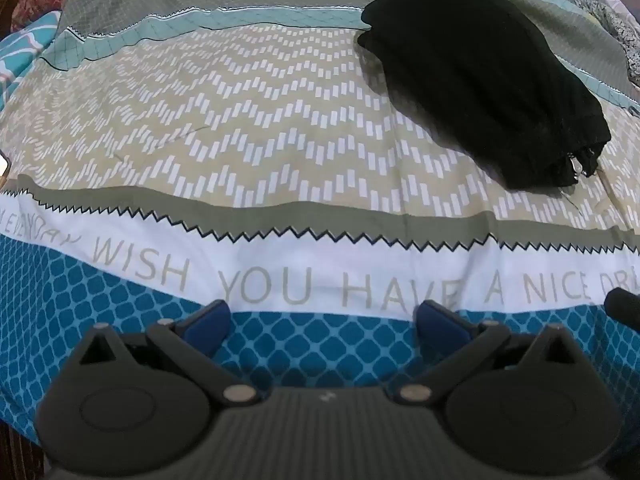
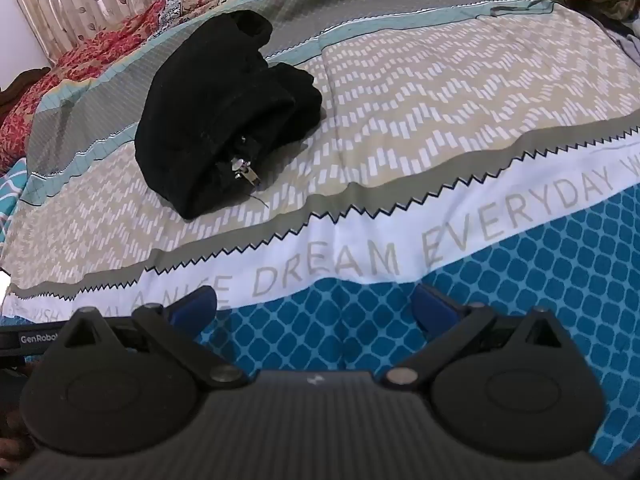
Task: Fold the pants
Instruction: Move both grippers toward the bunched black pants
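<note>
The black knit pants point(image 1: 480, 76) lie folded into a thick bundle, metal zipper showing at the near end, on the beige chevron band of the patterned bedspread point(image 1: 240, 128). The left gripper point(image 1: 324, 320) and right gripper point(image 2: 314, 306) hang wide open and empty over the blue lattice band, well apart from the bundle.

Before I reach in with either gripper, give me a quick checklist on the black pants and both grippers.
1. Left gripper open, nothing between its fingers: ok.
2. Right gripper open and empty: ok.
3. Black pants in view from both wrists: ok.
4. Pants spread flat for folding: not ok; they lie bunched in a heap on the bedspread.
5. Grippers clear of the pants: ok; both hover over the blue band near the bed's edge.
6. Zipper end found: ok; it faces the grippers. Waistband and leg ends: cannot tell.
</note>
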A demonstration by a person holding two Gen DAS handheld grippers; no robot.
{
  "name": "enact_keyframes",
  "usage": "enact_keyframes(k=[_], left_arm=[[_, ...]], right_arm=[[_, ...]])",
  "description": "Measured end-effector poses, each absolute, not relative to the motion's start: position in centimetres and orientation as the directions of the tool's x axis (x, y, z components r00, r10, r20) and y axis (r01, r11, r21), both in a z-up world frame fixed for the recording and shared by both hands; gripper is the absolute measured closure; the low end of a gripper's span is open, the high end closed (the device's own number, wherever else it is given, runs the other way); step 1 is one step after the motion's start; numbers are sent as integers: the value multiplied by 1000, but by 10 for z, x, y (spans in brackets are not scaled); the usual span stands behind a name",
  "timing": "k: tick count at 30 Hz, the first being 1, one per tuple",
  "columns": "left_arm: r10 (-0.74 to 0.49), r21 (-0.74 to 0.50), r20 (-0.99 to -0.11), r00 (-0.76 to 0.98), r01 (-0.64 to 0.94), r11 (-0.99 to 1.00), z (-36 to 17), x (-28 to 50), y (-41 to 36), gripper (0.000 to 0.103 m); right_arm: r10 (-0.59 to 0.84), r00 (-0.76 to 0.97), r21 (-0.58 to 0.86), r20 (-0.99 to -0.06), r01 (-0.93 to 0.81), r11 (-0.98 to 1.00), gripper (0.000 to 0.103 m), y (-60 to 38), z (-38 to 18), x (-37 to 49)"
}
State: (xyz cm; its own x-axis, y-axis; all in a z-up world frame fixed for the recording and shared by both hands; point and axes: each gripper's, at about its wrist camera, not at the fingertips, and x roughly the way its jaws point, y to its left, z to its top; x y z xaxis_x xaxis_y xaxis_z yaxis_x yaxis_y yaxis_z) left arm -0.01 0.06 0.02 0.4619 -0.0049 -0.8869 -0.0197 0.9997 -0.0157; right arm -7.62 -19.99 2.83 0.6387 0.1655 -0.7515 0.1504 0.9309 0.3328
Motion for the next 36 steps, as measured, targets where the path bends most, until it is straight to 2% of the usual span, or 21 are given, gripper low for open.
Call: enact_keyframes(k=[36], left_arm=[[12, 33, -862, 507, 33, 999, 8, -7, 0, 0]], right_arm=[[196, 686, 438, -700, 197, 877, 0, -213, 28, -83]])
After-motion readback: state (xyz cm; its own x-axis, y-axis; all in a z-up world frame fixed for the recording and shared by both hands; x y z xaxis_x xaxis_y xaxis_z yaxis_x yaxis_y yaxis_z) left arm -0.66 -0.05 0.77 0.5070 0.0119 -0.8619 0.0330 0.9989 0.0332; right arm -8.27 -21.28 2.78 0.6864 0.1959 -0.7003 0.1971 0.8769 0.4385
